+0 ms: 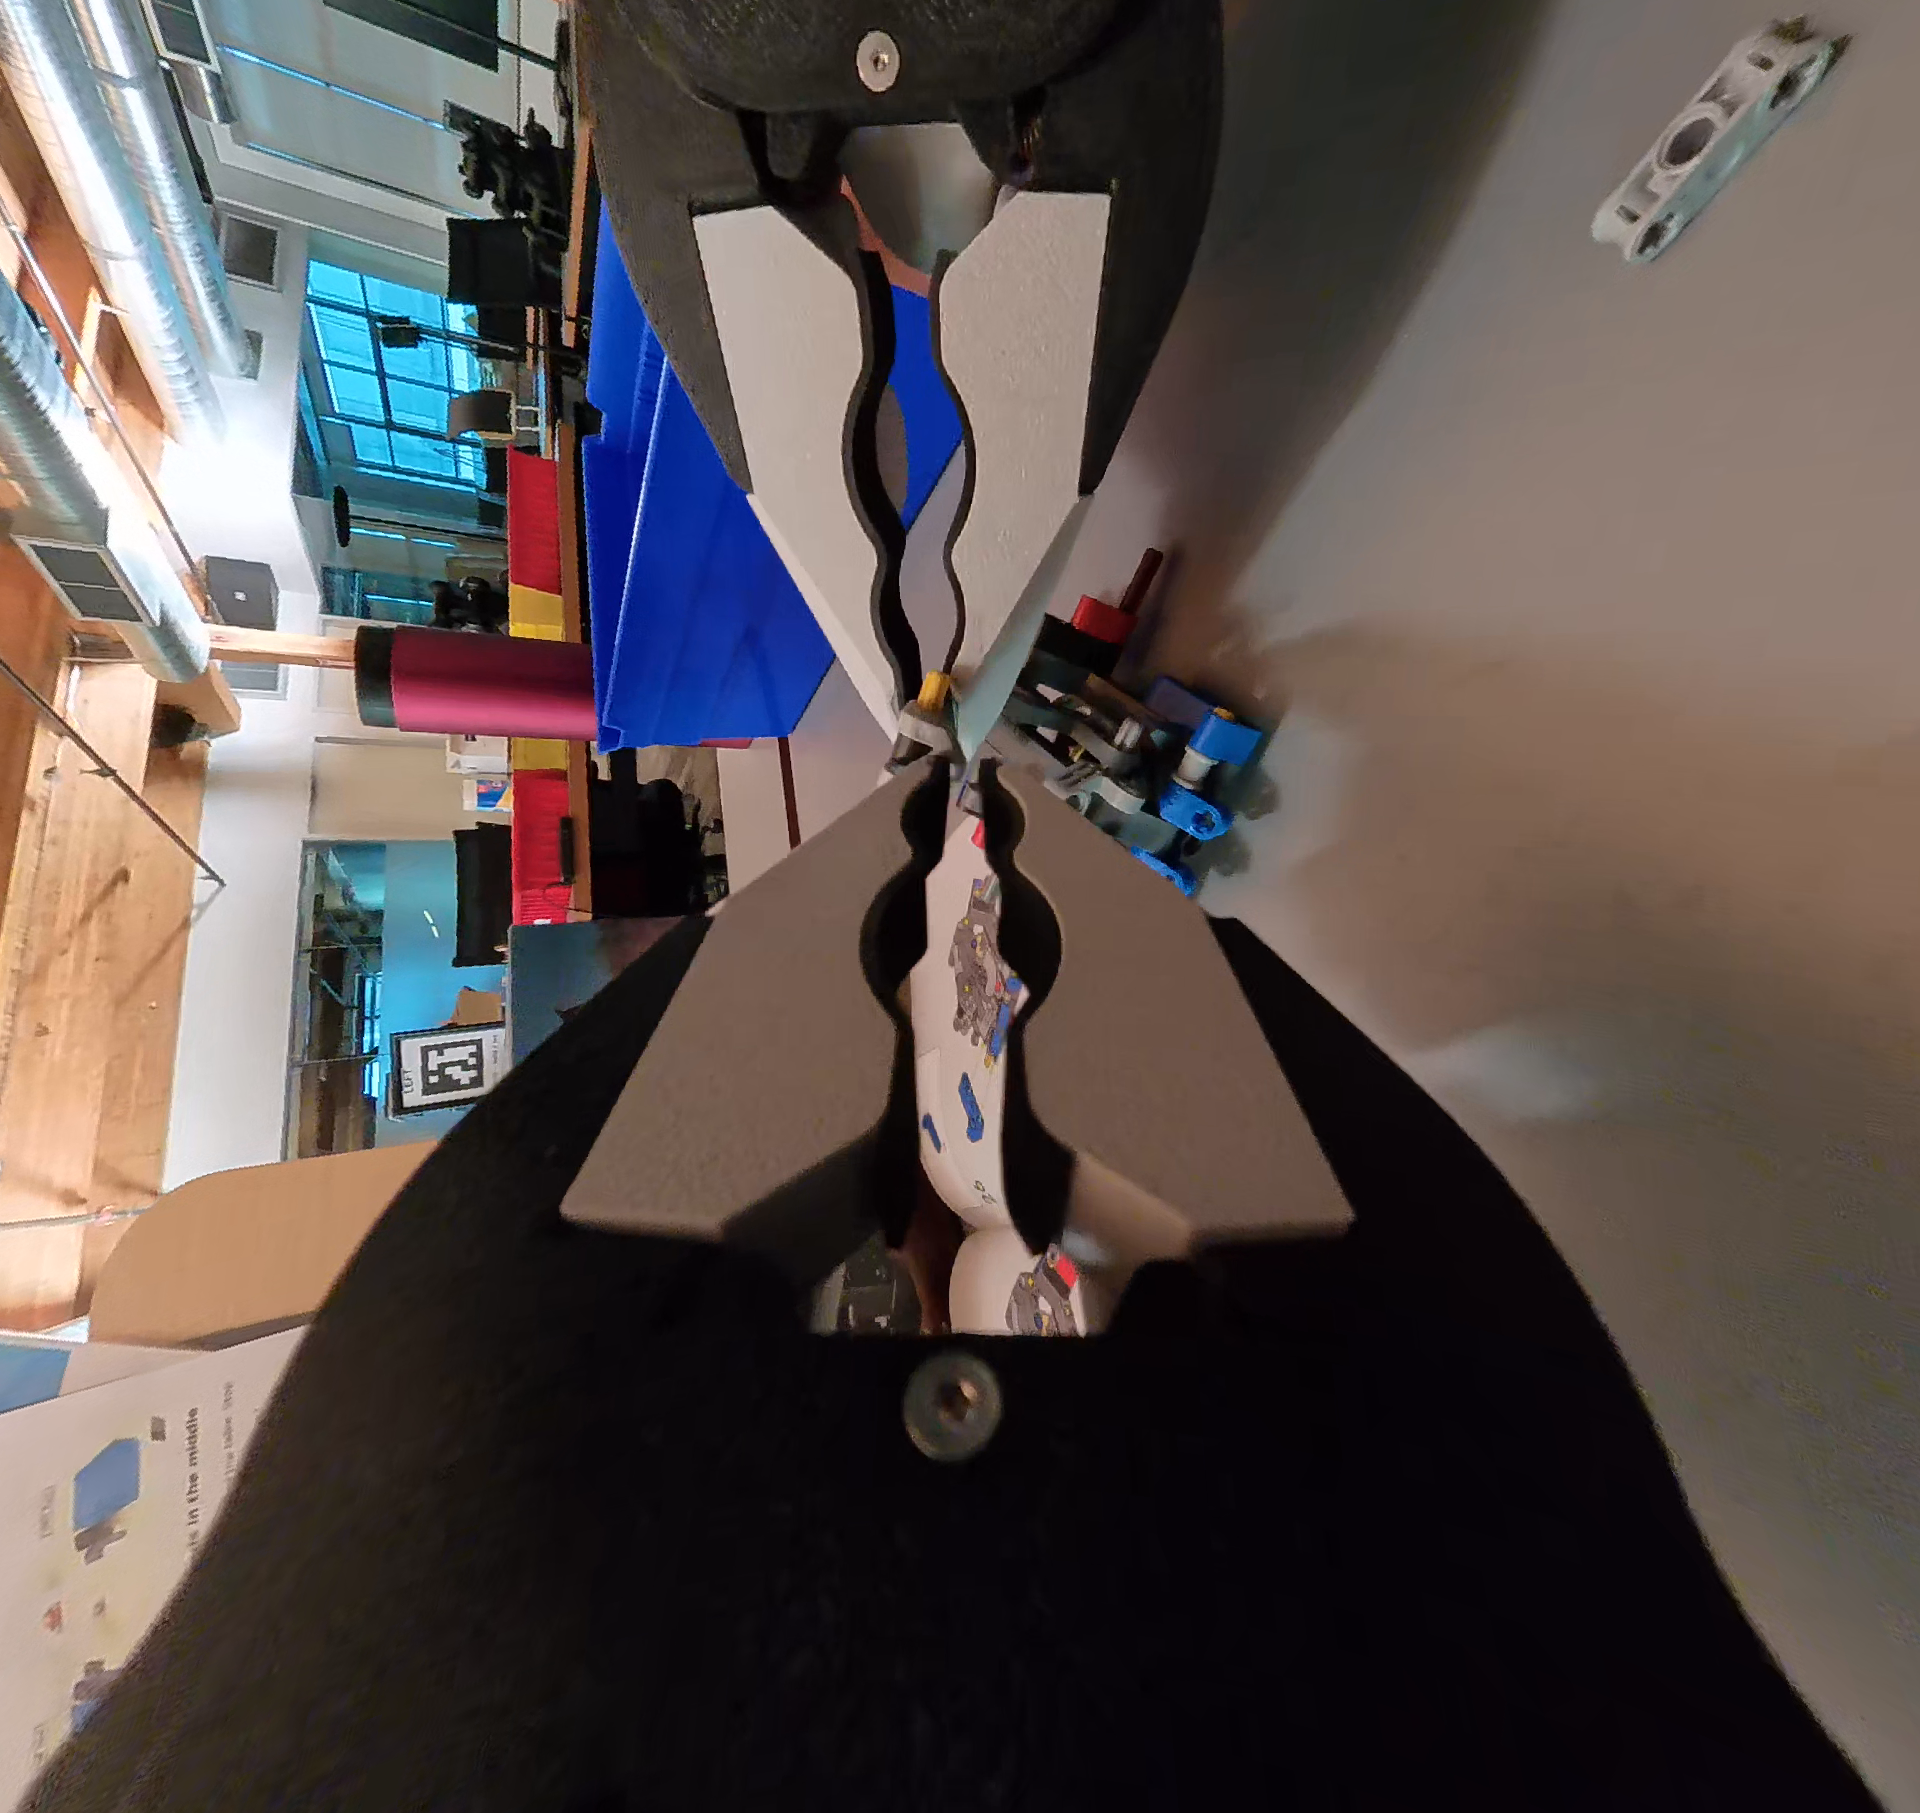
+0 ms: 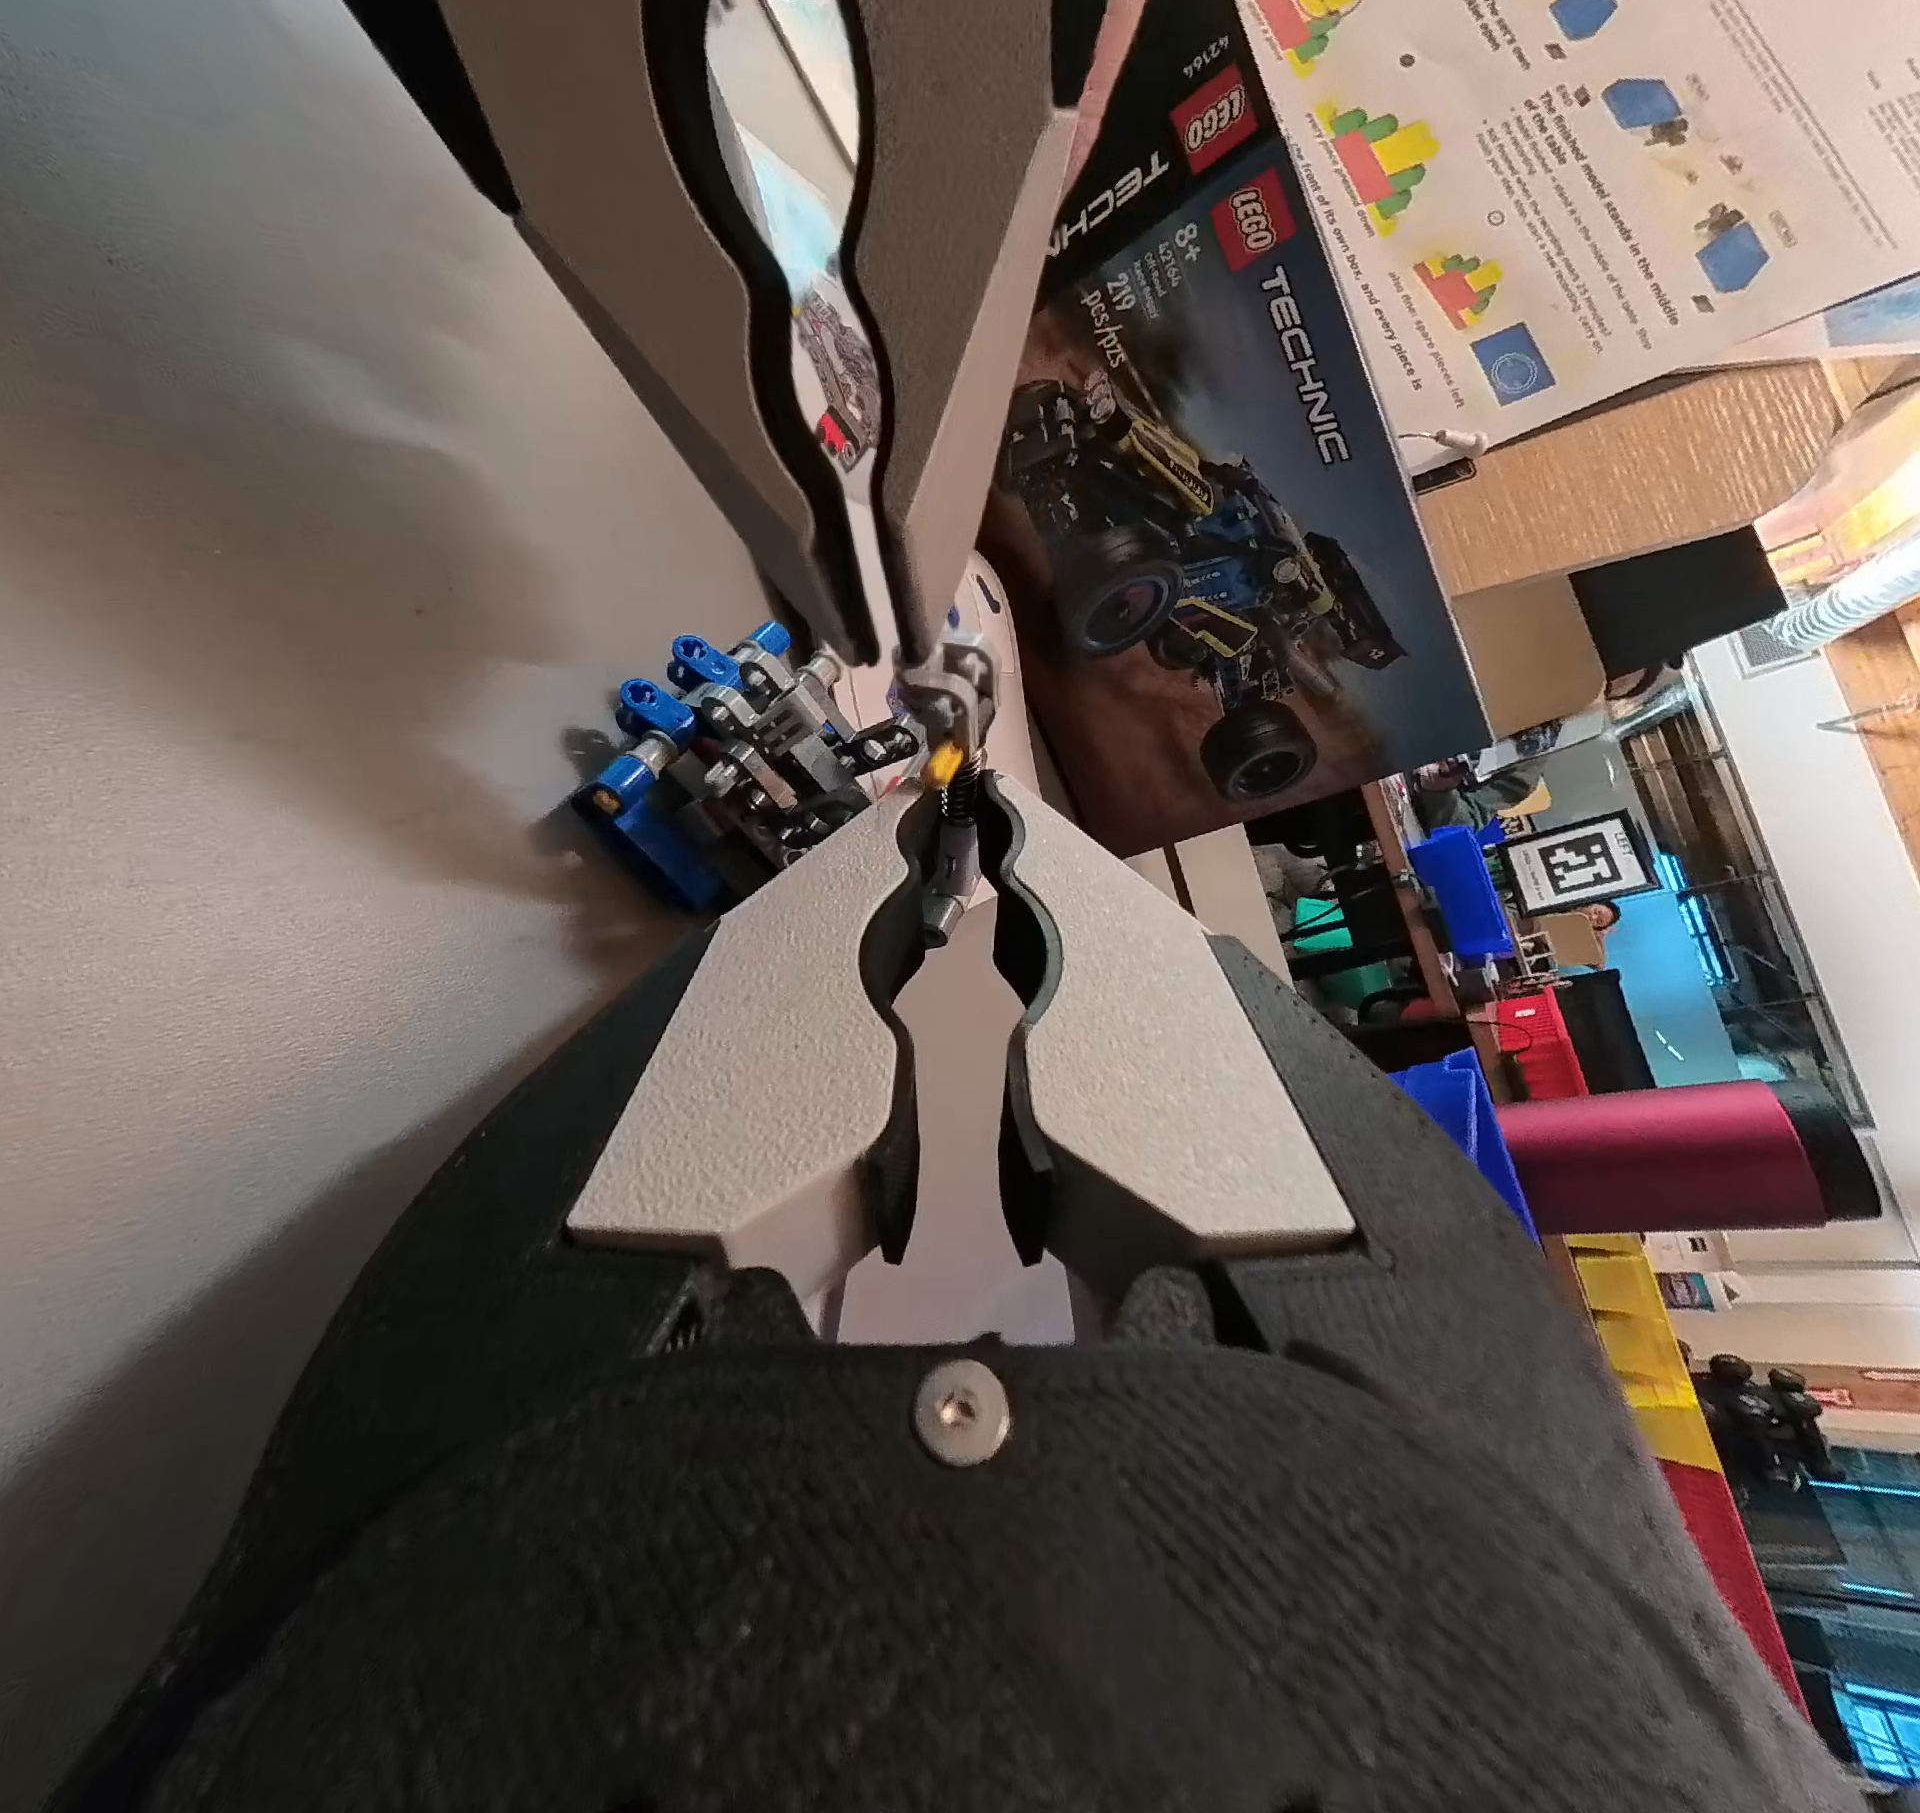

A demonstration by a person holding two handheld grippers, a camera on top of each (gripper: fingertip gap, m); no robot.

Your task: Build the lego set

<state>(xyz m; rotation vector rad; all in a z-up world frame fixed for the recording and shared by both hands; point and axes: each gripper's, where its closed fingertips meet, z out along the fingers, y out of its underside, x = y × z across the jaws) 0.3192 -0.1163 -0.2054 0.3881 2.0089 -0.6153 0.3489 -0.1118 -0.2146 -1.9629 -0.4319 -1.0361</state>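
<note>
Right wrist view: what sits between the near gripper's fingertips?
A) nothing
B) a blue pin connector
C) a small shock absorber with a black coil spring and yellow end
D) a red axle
C: the right gripper has its fingertips closed on the grey body of a small shock absorber, whose black coil spring and yellow end stick out past the tips toward the grey connector piece at the left gripper's tips.

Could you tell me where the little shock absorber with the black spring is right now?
The shock absorber sits mid-frame in the right wrist view, between the right gripper's fingertips, its upper end at the left gripper, beside the blue-and-grey assembly.
</note>
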